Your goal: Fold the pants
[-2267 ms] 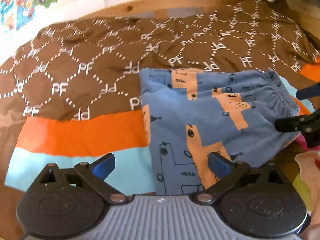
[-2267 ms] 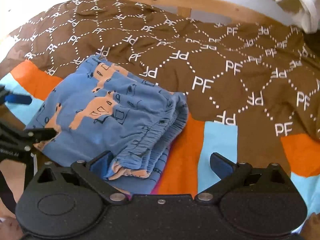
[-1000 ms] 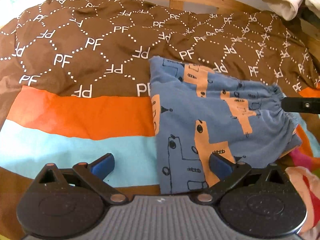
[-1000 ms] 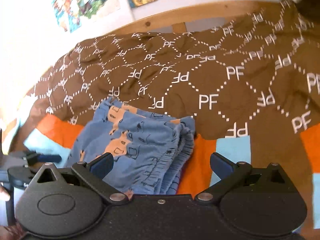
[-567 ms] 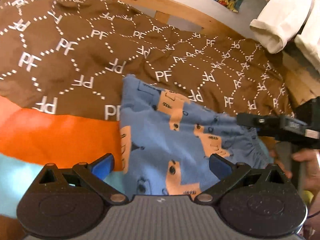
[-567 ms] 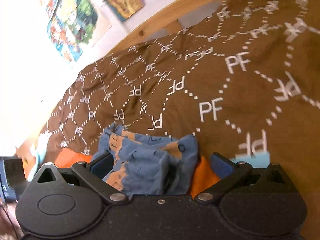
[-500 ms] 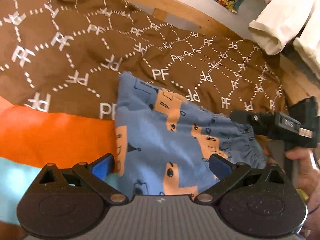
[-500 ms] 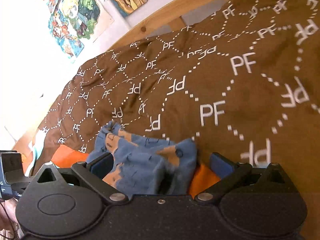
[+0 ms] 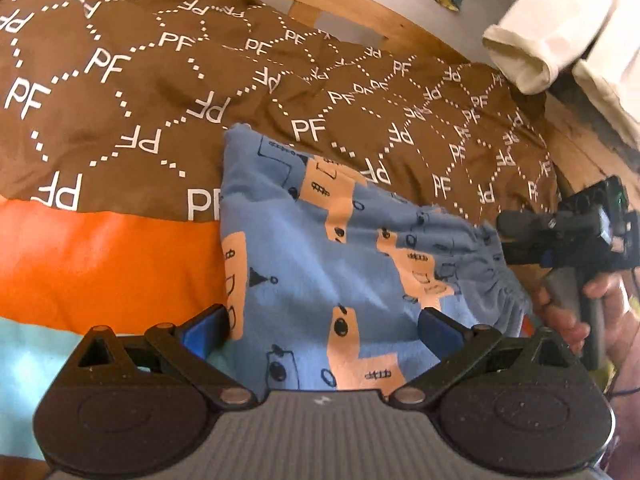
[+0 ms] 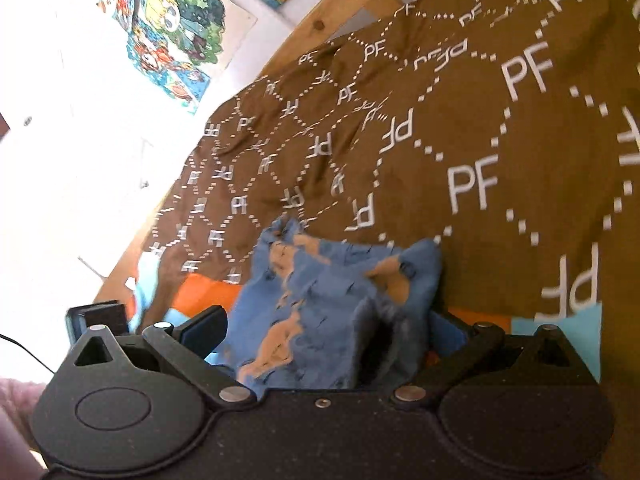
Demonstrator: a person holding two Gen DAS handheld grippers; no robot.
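Observation:
The folded blue pants [image 9: 320,240] with orange print lie flat on the bedspread. My left gripper [image 9: 322,326] is open, and the near edge of the pants reaches in between its blue fingertips [image 9: 204,328]. In the right wrist view the gathered waistband end of the pants [image 10: 320,280] bulges up between the fingers of my right gripper [image 10: 326,328], which is also open. A hand holds the right gripper [image 9: 560,232] at the pants' right end. The left gripper [image 10: 96,316] shows at the far left of the right wrist view.
The bedspread [image 9: 120,120] is brown with white PF letters, plus orange [image 9: 100,264] and light blue bands. A wooden bed rail [image 9: 360,8] runs along the back. Cream cloth [image 9: 552,28] hangs at the upper right. Posters [image 10: 172,32] hang on the wall.
Both grippers have come in low and close to the pants, one at each end. The fabric now sits between both pairs of open fingers. The pants have stayed in place.

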